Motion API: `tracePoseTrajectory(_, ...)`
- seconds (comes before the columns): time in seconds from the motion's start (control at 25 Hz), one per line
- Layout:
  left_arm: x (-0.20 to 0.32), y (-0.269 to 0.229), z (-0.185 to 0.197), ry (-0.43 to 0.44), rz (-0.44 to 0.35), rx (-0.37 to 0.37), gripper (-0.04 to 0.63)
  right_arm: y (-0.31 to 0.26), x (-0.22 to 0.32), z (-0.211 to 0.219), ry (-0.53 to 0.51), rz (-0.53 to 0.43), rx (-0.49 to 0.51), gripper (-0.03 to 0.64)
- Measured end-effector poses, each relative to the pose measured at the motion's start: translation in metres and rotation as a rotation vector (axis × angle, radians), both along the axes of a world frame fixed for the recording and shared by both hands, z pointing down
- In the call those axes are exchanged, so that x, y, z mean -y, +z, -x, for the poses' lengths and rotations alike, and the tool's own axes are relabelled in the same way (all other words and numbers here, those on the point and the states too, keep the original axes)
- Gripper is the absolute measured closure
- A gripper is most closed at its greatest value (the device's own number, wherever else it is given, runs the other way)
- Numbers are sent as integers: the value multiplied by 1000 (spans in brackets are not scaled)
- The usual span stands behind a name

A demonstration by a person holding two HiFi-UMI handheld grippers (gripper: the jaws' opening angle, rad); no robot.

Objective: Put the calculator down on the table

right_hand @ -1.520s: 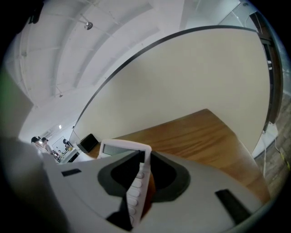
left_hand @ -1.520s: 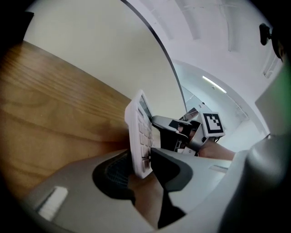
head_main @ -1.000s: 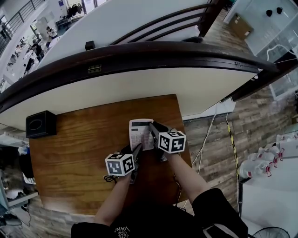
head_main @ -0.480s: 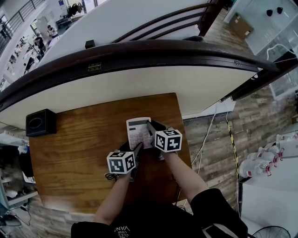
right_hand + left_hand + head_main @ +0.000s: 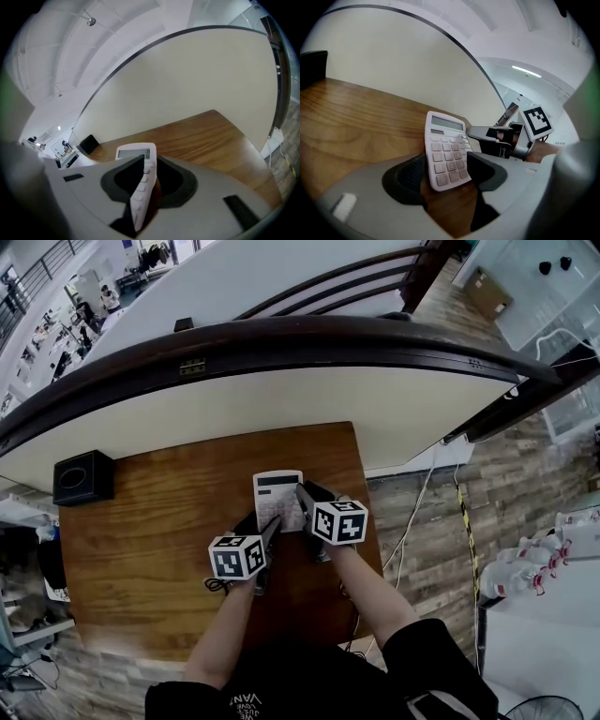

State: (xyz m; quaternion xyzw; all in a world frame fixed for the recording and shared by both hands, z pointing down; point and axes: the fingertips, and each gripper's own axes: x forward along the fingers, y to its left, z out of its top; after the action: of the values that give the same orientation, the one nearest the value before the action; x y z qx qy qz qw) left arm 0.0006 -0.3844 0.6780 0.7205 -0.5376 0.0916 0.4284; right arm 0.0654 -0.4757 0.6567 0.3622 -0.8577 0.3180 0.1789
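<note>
Calculator (image 5: 277, 498) sits tilted over the wooden bench (image 5: 141, 531), its right edge clamped between the fingers of the right gripper (image 5: 146, 176). The fingers of the left gripper (image 5: 450, 171) stand wide apart around its lower end without pressing. The set-down seems nearly done; what's left is lowering it flat and releasing. The left gripper view shows the tilt, while the head view makes it look flat.
</note>
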Motion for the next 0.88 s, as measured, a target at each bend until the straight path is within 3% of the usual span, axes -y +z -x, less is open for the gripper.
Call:
tracePoseTrajectory(0.32,-20,-12,13,-40,-52,18,328,-25,-26,-17,3,-41,10,552)
tracePoseTrajectory(0.52,-43,-42,28,-70,-140,-6,333,-43,-58,-21,-5,-85,2,552)
tracePoseTrajectory(0.76,-90,-80,41,-76,-251,19,519,-61,-115,-24,-25,-115,22,557)
tracePoseTrajectory(0.88,-120,-98,40,-73,-292,40,567,-67,-152,-28,-44,-121,20,566)
